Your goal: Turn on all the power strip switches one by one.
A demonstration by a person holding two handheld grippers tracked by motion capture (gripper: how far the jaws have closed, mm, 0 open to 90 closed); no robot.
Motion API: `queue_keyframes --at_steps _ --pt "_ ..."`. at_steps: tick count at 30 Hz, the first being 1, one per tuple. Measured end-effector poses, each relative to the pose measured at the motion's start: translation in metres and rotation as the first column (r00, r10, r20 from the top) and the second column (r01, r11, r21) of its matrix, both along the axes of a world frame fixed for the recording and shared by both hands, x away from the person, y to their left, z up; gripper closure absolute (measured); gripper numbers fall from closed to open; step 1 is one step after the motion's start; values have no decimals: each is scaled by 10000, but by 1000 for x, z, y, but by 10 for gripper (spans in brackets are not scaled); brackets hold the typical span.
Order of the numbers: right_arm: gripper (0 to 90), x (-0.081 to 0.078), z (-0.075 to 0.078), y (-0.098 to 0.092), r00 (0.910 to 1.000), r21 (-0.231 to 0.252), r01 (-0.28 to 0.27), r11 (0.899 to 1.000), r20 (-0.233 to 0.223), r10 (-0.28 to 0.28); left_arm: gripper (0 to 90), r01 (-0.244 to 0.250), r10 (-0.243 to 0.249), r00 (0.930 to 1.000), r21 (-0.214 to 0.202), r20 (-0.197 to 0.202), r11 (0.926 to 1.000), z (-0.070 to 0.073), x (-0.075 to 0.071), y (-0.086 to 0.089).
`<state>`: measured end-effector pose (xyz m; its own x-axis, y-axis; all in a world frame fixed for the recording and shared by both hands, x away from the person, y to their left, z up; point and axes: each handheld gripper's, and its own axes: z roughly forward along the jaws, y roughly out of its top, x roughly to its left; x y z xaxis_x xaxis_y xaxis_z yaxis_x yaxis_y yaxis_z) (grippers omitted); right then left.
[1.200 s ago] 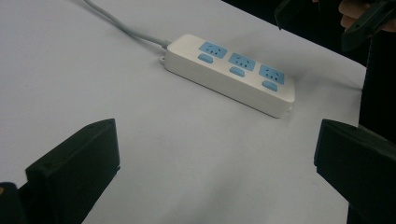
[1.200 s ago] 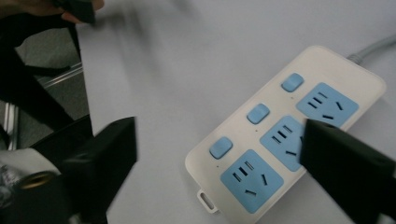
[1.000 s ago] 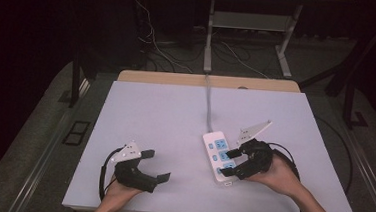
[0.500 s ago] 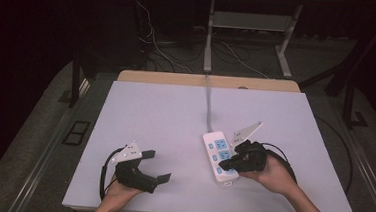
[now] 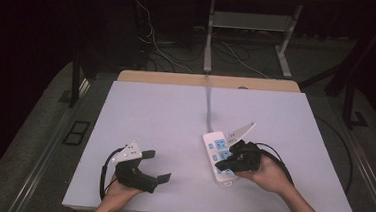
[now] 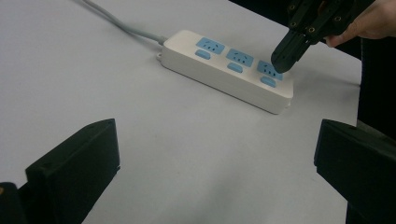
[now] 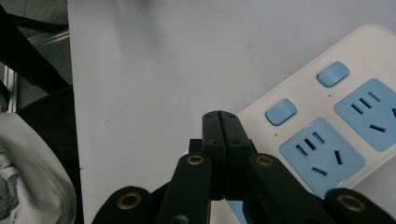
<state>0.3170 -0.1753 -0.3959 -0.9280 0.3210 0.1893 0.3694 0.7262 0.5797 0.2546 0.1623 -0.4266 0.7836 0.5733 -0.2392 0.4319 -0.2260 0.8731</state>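
Right gripper view: right gripper (image 7: 221, 122) jaws closed (nothing between), power strip (image 7: 327, 140) at 3 o'clock; left gripper (image 5: 158, 165) open.

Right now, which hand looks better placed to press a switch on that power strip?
The right. Its tool is shut, with the tip right over the end socket of the power strip, next to the blue switches. The left tool sits open on the table, well away from it.

High view overhead — gripper views close, sharing power strip (image 6: 227, 69).
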Motion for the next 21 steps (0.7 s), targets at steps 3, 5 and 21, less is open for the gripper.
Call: queue_keyframes --at_steps 3,5,21 --pt "897 1 -2 1 10000 -24 -1 10000 -18 1 0 15 -15 10000 3 -2 10000 0 0 0" --pt "896 2 -3 1 10000 -51 -7 10000 -10 7 0 17 -17 10000 5 -3 10000 0 0 0" --pt "898 2 -11 4 10000 -269 -70 9996 23 71 0 21 -21 10000 -4 -6 10000 0 0 0"
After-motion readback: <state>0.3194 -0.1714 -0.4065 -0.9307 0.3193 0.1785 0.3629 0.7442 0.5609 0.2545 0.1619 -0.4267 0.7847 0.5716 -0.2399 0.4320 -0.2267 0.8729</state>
